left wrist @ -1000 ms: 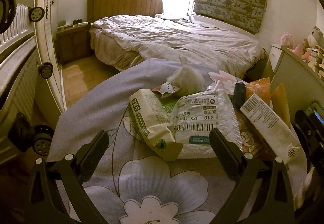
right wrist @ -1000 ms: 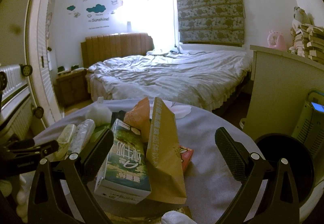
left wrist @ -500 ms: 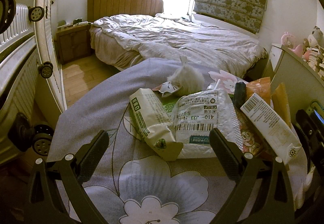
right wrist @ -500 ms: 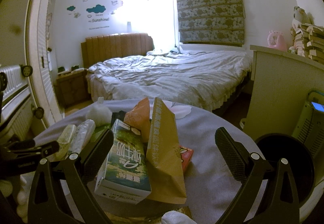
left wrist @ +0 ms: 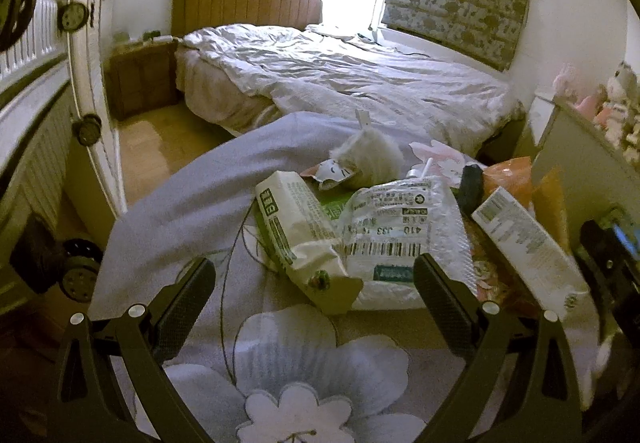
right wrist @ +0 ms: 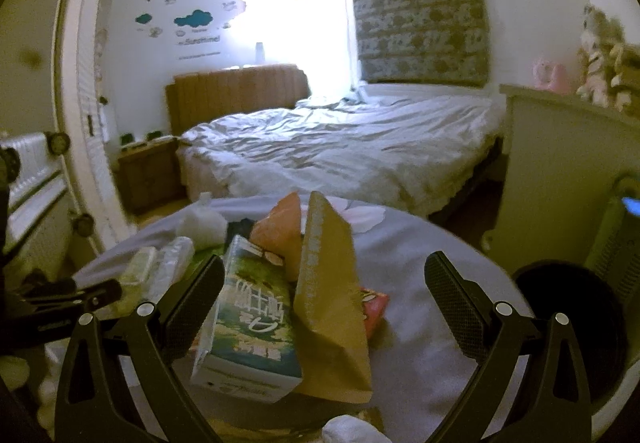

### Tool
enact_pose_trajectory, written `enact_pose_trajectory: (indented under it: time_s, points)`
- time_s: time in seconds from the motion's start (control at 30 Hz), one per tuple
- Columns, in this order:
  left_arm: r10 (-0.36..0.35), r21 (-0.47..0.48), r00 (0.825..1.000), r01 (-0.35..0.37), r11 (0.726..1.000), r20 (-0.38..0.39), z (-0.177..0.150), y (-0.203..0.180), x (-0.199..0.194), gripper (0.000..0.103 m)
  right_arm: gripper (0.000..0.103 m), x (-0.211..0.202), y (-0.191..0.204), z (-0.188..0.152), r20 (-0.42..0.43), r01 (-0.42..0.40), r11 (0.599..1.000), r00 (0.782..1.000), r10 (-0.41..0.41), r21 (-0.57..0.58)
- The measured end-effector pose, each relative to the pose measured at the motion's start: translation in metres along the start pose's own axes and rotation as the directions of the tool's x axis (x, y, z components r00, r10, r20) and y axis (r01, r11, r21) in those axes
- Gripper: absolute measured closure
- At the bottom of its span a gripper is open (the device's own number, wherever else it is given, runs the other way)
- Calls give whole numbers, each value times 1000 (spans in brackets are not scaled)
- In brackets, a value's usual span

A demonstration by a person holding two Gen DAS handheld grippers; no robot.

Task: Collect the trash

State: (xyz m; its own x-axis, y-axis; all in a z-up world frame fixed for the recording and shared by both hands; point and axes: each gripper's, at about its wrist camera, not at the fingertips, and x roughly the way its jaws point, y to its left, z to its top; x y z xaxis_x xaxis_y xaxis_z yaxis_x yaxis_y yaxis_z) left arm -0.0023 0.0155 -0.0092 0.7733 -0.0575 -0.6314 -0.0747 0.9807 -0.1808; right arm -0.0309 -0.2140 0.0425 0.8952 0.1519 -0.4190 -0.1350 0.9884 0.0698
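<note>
A heap of trash lies on a round table [left wrist: 168, 215] under a floral cloth. In the left wrist view a white and green wrapper [left wrist: 300, 239] and a clear shipping bag [left wrist: 404, 235] lie just beyond my open left gripper [left wrist: 314, 287]. A crumpled white wad [left wrist: 370, 159] sits farther back. A milk carton [left wrist: 524, 243] leans at the right. In the right wrist view my open right gripper [right wrist: 324, 283] frames that green carton [right wrist: 252, 323] and a brown paper bag [right wrist: 332, 303]. An orange packet [right wrist: 280, 231] stands behind them. Nothing is held.
A black bin [right wrist: 572, 327] stands right of the table. Behind the table is a bed [left wrist: 344, 83] with a nightstand [left wrist: 140, 79]. A white cabinet [right wrist: 560, 159] with plush toys rises on the right, and a louvred wardrobe [left wrist: 36, 115] with round knobs on the left.
Both views have shifted slightly and are a little blurred, so both grippers are moving a bit. The trash lies as before and both grippers stay open.
</note>
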Motion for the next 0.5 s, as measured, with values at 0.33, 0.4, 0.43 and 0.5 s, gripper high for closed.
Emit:
enact_pose_trajectory:
  time_s: [0.33,0.4,0.43,0.5]
  points:
    - [-243,-175,969,231,957,-51,35,60,15,6,5,62,56,122,-343,-330,929,903,259,-168]
    - [-259,-185,959,236,954,-114,42,58,28,7,8,105,76,133,-466,-370,921,841,276,-121]
    - [-259,-179,957,234,956,-132,44,55,33,10,10,117,80,135,-494,-388,916,819,292,-101]
    - [-260,-191,945,224,956,-196,46,52,49,22,16,158,100,132,-575,-384,918,776,260,-103]
